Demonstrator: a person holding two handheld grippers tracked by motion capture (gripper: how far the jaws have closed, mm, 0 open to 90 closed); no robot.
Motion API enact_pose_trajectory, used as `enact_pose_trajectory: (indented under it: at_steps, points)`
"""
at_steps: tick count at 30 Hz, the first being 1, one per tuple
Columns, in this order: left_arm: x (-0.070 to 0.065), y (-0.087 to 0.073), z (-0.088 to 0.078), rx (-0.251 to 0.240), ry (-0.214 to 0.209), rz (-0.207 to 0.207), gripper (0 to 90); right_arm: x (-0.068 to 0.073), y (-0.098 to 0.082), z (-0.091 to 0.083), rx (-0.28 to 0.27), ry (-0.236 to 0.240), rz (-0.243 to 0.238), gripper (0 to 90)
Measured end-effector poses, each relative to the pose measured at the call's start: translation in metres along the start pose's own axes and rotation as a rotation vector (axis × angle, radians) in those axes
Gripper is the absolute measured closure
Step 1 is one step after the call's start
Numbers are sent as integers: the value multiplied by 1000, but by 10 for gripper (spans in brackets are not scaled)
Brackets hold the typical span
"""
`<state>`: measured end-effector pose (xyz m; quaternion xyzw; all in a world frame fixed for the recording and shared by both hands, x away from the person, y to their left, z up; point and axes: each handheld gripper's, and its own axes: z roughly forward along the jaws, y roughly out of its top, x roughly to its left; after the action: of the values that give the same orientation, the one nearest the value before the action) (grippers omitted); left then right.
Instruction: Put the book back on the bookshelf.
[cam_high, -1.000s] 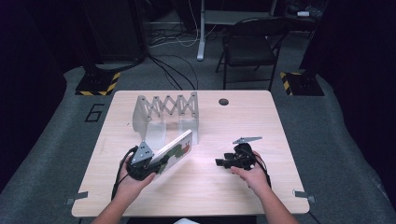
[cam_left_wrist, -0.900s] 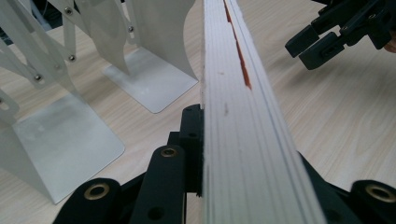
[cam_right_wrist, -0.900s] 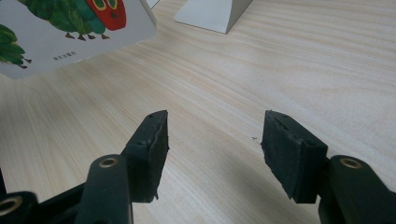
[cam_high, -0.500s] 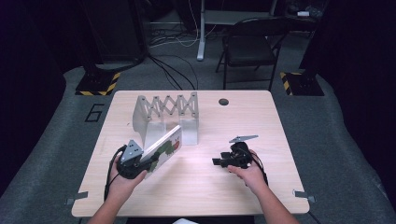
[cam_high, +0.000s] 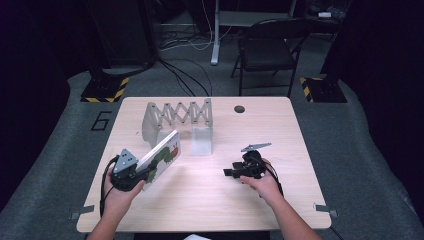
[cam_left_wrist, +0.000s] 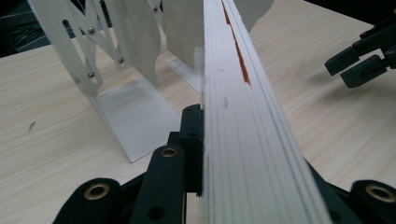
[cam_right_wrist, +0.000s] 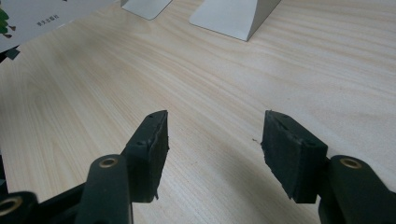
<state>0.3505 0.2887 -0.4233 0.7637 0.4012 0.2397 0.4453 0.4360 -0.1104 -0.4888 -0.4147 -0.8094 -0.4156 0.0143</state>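
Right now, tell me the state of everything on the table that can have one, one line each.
book: clamped in the left gripper, tilted, front end raised toward the rack.
left gripper: shut on the book.
right gripper: open, empty, low over bare table.
expanding rack: upright, stretched open, slots empty.
folding chair: unfolded, empty.

Book (cam_high: 162, 157): thin, white cover with green and red artwork, page block white. Closed, clamped at its lower end between the jaws of the left hand-held gripper (cam_high: 142, 172), tilted up and away toward the rack. In the left gripper view its page edge (cam_left_wrist: 243, 116) runs straight up the frame, a red-orange strip showing along the cover side. Held off the bench (cam_high: 200, 200), front-left area, far end just short of the metal rack (cam_high: 177, 117).
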Motion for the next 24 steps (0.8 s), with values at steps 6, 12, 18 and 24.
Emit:
enact_pose_trajectory:
  at_steps: [6, 12, 18, 24]
  points:
    - [9, -2, -5, -7, 27, -38, 756, 0, 1, 1, 0, 2, -2, 411]
    - [13, -4, -5, -8, 51, -60, 756, 0, 1, 1, 0, 1, -3, 411]
    - [12, -6, -3, -15, 93, -91, 756, -1, 0, 1, 3, 0, -2, 411]
    - [7, -5, 2, -14, 146, -123, 756, -1, 0, 2, 6, 0, -5, 411]
